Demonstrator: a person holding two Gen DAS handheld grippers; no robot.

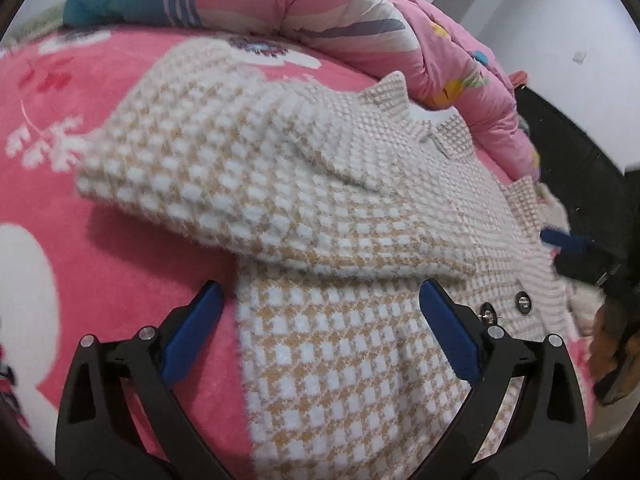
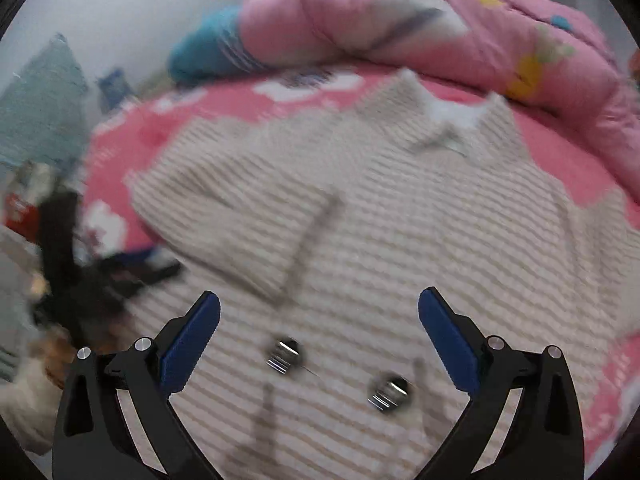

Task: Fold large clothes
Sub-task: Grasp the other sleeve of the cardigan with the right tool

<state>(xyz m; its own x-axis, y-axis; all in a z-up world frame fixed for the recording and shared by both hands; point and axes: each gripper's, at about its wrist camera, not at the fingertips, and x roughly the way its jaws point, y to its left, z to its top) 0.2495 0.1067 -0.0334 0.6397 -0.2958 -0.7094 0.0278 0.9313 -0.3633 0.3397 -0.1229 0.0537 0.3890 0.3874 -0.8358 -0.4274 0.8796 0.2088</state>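
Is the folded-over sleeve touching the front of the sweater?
Touching. In the left wrist view the folded sleeve lies flat across the sweater's front, its edge resting on the knit with no gap.

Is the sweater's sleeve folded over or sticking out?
Folded over. The near sleeve lies across the front of the checked knit sweater, its cuff end hanging past the edge over the pink blanket.

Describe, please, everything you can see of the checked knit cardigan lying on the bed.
The cardigan is a thick, fuzzy knit in a white-and-tan check. It lies spread flat on the pink flowered blanket, collar towards the pink quilt. One sleeve is folded across its body. Shiny metal buttons sit near the front edge. Both claws, the left claw and the right claw, hover open above it, holding nothing.
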